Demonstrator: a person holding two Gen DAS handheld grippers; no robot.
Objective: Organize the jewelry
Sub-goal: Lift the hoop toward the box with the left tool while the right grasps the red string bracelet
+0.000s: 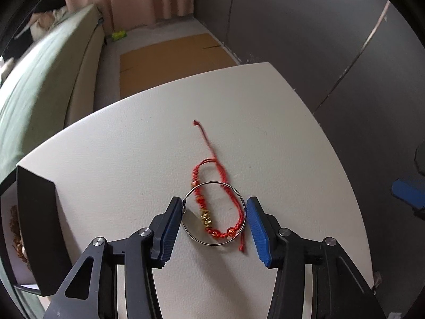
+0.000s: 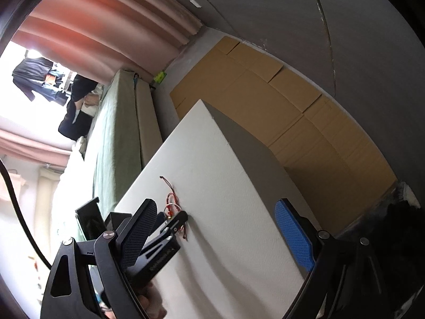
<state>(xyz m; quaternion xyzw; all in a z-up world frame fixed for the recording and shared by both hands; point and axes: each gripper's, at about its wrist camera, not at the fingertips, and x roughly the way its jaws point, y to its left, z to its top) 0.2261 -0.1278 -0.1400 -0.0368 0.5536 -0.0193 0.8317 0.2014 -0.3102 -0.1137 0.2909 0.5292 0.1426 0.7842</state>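
A thin silver hoop (image 1: 214,213) is seen lying flat on the white desk (image 1: 119,146), laid over a red braided bracelet (image 1: 212,199) strung with gold and red beads, whose loose cord trails away across the desk. The left gripper (image 1: 214,220) is positioned around the hoop, its blue-padded jaws half open; one pad appears to touch the rim, the other is held just beside it. The right gripper (image 2: 212,228) is held wide open and empty above the desk. A black box (image 1: 37,220) is set at the desk's left edge.
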